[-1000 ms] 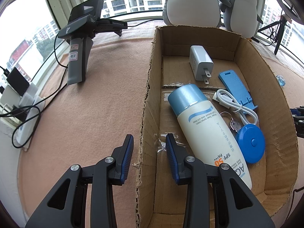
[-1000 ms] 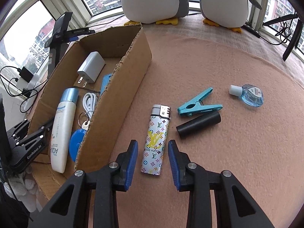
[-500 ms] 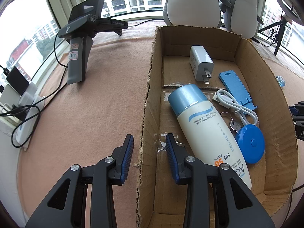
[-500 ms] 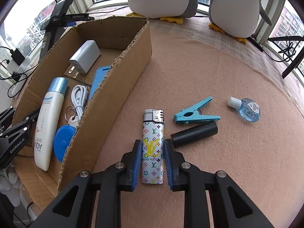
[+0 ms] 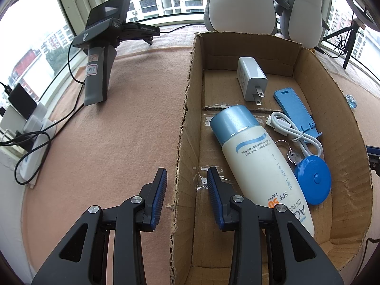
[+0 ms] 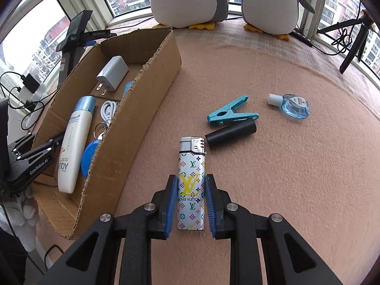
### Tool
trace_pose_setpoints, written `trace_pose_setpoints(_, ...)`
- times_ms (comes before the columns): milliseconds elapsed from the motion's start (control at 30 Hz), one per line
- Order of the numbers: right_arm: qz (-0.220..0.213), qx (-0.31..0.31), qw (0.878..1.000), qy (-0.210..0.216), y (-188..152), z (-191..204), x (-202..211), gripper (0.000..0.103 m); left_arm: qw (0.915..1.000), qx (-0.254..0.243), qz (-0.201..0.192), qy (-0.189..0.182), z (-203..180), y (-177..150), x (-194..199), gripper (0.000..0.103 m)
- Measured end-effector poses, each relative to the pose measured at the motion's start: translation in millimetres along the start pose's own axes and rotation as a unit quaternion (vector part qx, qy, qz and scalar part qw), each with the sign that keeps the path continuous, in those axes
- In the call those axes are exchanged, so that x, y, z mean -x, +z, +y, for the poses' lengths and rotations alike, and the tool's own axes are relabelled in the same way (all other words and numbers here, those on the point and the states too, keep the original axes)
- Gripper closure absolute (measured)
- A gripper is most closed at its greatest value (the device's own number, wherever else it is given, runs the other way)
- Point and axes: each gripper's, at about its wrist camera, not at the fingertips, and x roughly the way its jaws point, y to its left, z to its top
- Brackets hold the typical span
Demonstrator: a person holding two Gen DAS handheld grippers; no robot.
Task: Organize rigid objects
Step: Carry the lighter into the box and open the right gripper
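Left wrist view: the left gripper [image 5: 186,175] is held over the near end of the cardboard box [image 5: 190,90]. Its jaws stand apart with a small gap, one outside and one inside the box's left wall. The wall's torn edge is seen between them, but no pad is seen pressed on it, so nothing is gripped. Inside the box, from far to near, are laid a white charger [image 5: 251,80], a blue phone stand [image 5: 294,109], a coiled white cable [image 5: 294,130], keys on a ring [image 5: 293,156], a round blue tape measure [image 5: 312,180] and a sunscreen bottle [image 5: 261,161], which lies on its side w/ the blue cap to the far end. The box is set on the desk [image 5: 118,142], which is covered w/ a pink cloth. A spare gripper device [image 5: 99,54] is stood to the left of the box, and two penguin toys [image 5: 237,0] are sat at the window behind it. Right wrist view: the right gripper [image 6: 191,178] is placed over the patterned lighter [image 6: 191,161], to the right of the box and outside it. Its jaws have just been closing and are now gripping the lighter, w/ the blue pads against its two long sides. Just beyond the lighter's metal head a black cylinder [image 6: 231,134] is laid, a teal clip [image 6: 228,116] is touching it, and a small clear blue bottle [image 6: 294,105] is lying further right, apart from them.
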Motion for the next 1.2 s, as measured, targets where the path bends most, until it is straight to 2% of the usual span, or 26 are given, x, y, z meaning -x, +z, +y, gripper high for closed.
trace_pose_setpoints(267,-0.034,0.007,0.999,0.01,18,8,25,0.082,1.0,-0.003,-0.001,-0.001,0,0,0,0.069)
trace_pose_setpoints(600,-0.074,0.042,0.996,0.031,51,45,45,0.082,1.0,-0.004,-0.001,-0.002,0,0,0,0.069)
trace_pose_setpoints(800,-0.076,0.065,0.994,0.039,65,69,38,0.082,1.0,-0.006,-0.001,-0.004,0,0,0,0.069)
trace_pose_setpoints(1200,-0.056,0.087,0.994,0.046,77,90,8,0.082,0.9999,-0.009,-0.001,-0.006,1,0,0,0.069)
